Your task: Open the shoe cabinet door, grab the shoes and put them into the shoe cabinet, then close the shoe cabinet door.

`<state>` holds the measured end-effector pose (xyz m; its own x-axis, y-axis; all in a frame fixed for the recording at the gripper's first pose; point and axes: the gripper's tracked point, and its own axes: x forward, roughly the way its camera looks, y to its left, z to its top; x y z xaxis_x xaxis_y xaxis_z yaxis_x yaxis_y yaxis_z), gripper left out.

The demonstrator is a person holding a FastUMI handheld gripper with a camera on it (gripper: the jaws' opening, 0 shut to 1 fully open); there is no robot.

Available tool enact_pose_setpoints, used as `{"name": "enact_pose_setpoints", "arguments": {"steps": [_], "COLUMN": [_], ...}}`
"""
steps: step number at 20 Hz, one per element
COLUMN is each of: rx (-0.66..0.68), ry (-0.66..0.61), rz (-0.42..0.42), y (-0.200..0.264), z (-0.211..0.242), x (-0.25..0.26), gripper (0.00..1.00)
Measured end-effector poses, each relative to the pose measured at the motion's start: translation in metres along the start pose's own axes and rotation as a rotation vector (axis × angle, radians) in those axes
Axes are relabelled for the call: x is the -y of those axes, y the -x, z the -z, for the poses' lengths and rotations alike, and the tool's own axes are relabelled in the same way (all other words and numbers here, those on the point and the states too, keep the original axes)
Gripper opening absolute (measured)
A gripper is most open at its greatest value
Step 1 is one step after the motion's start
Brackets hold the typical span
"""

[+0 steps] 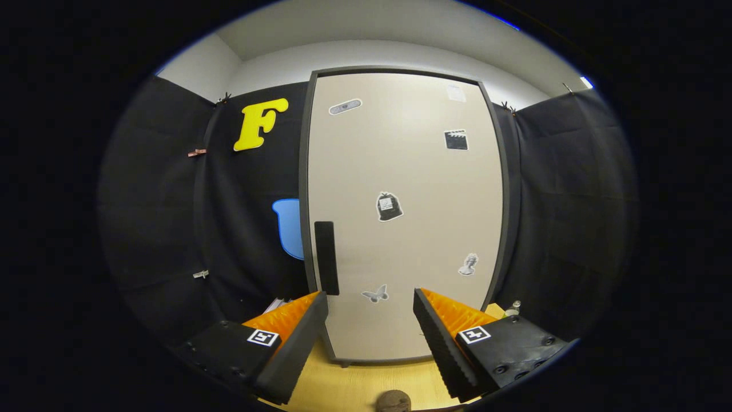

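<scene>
**A:** Gripper view: what stands ahead of the fingers?

**B:** The shoe cabinet (400, 217), upright on the wooden desk (354, 389), its pale door (412, 171) closed flush inside a dark frame. A dark vertical handle (326, 257) sits on the door's lower part, near its left edge.

**A:** And the gripper (370, 303)?

**B:** Its fingers (297, 337) are spread wide apart with nothing between them, pointing at the lower part of the door. The tip of the left finger lies just below the handle; whether it touches cannot be told.

**A:** Anything on the door itself?

**B:** Several stickers: a butterfly sticker (375, 294) seen between the fingertips, a dark bag-shaped sticker (389, 206) near the middle, a clapperboard sticker (456, 139) higher up, and a small bust sticker (468, 264) toward the right edge.

**A:** And nearer the camera?

**B:** A brownish rounded object (393, 400) rests on the desk below the fingers, too cropped to identify. Black cloth walls flank the cabinet on both sides.
</scene>
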<state>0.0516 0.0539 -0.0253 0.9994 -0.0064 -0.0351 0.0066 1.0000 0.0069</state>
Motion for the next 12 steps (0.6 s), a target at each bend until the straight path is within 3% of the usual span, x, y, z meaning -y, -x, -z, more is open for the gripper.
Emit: {"name": "enact_pose_setpoints", "arguments": {"steps": [12], "rx": [0.002], "ry": [-0.019], "rz": [0.024], "y": [-0.110], "z": [0.013], "x": [-0.053], "gripper": [0.98]}}
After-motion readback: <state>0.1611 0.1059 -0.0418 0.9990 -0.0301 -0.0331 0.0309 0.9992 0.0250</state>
